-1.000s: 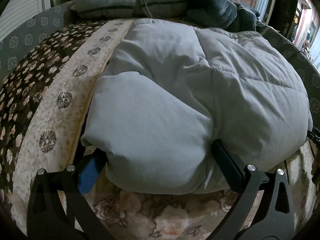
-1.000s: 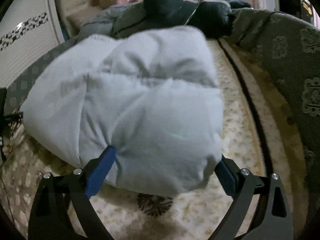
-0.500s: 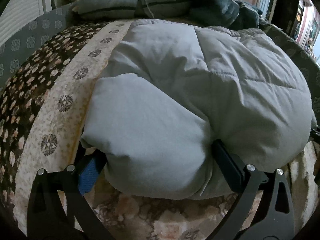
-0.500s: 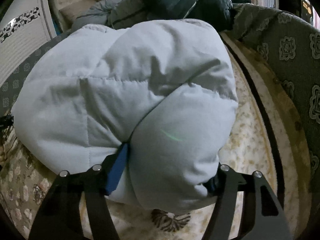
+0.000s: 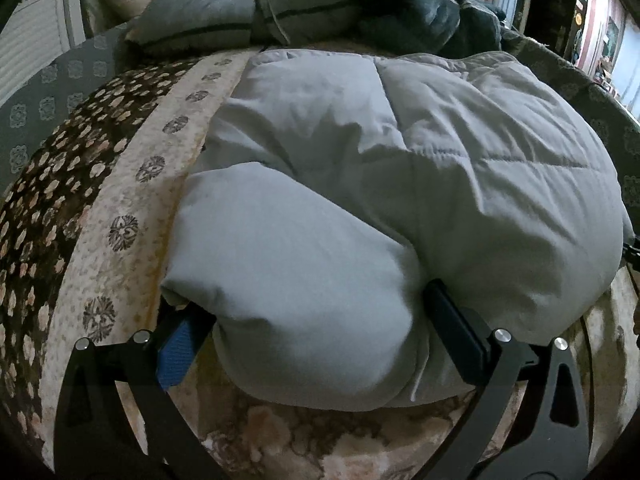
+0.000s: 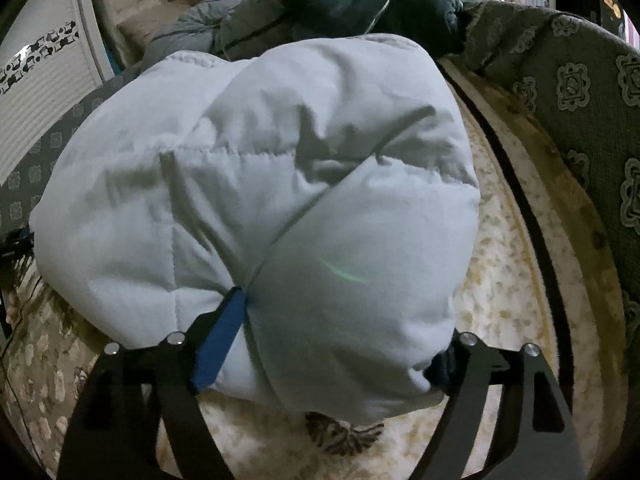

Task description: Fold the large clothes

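Observation:
A pale grey puffy quilted jacket lies bundled on the patterned bedspread. My left gripper is shut on the bulging near-left fold. Its blue pad sits under the fold's left edge and its black finger digs into a crease. In the right wrist view the same jacket fills the middle. My right gripper holds the jacket's near-right bulge, its jaws opening. The blue pad still presses into a seam, and the other finger is mostly hidden under the fabric.
Dark grey and navy padded bedding is heaped at the far end of the bed. A grey patterned cover rises along the right side. A white ribbed cabinet stands at the left. Bare bedspread shows to the right of the jacket.
The right gripper's fingers closed in on the jacket's bulge, then spread slightly; the jacket now sits closer and larger in its view. The left gripper and its fold have not moved.

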`<state>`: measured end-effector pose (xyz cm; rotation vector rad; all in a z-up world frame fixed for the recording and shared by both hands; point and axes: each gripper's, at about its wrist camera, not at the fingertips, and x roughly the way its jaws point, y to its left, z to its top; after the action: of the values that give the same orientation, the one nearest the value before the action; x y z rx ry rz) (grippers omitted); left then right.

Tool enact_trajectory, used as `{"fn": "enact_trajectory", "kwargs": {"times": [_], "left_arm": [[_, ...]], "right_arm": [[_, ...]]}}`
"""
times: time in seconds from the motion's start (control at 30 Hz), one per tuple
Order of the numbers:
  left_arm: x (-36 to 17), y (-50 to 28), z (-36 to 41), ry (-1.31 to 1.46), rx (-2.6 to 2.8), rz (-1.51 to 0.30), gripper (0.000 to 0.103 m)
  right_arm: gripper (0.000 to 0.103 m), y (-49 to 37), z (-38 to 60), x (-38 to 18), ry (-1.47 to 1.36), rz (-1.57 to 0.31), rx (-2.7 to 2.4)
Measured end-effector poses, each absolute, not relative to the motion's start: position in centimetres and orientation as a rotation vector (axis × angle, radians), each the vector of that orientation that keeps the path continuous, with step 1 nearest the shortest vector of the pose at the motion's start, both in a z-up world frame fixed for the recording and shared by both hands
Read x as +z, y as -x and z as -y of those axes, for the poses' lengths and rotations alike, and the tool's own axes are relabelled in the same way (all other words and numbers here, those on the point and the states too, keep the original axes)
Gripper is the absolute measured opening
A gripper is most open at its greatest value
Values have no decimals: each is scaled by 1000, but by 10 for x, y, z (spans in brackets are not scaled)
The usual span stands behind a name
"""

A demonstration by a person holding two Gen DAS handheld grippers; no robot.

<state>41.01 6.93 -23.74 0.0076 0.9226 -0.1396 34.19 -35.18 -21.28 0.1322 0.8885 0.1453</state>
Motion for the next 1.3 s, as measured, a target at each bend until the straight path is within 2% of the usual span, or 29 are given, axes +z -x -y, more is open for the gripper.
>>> {"fn": "enact_trajectory", "kwargs": {"times": [0.3,0.43,0.47,0.5,0.6,0.63,0.67,0.7,0.73,0.77,0.8,0.87,0.97,1.03,1.1,1.17,1.3], "left_arm": [[-242,-424,-70,42,-135,-980,100],[-245,-433,-74,91,-164,-1011,100],[-245,-434,-73,87,-161,-1015,99],[-242,-434,-70,76,-161,-1017,95],[-237,-436,-62,47,-168,-1027,86],[-236,-437,-61,48,-173,-1032,83],[-233,-438,-61,56,-179,-1044,75],[-230,-438,-63,70,-177,-1051,64],[-225,-437,-64,82,-176,-1055,59],[-218,-435,-65,96,-176,-1061,47],[-211,-432,-65,105,-180,-1066,39],[-188,-420,-61,119,-221,-1055,30],[-157,-392,-56,147,-279,-1030,15],[-134,-361,-59,165,-308,-1002,14],[-118,-326,-63,192,-341,-992,7],[-112,-299,-66,196,-350,-992,6],[-128,-271,-75,184,-317,-1014,6]], "right_arm": [[84,-339,363,-225,-218,-879,171],[81,-337,357,-225,-196,-876,161],[77,-338,351,-222,-181,-872,161],[74,-336,348,-221,-165,-869,162],[57,-338,342,-211,-131,-863,165],[47,-338,344,-209,-148,-864,169],[36,-338,349,-206,-189,-866,179],[32,-338,354,-203,-219,-866,188],[26,-336,357,-196,-244,-861,205],[21,-333,356,-186,-236,-849,215],[20,-330,354,-178,-222,-843,218],[15,-318,350,-154,-193,-831,239],[15,-296,347,-123,-157,-819,243],[15,-266,346,-98,-135,-785,241],[15,-229,352,-75,-125,-755,230],[14,-200,361,-63,-133,-747,227],[14,-173,367,-78,-88,-822,196]]}}
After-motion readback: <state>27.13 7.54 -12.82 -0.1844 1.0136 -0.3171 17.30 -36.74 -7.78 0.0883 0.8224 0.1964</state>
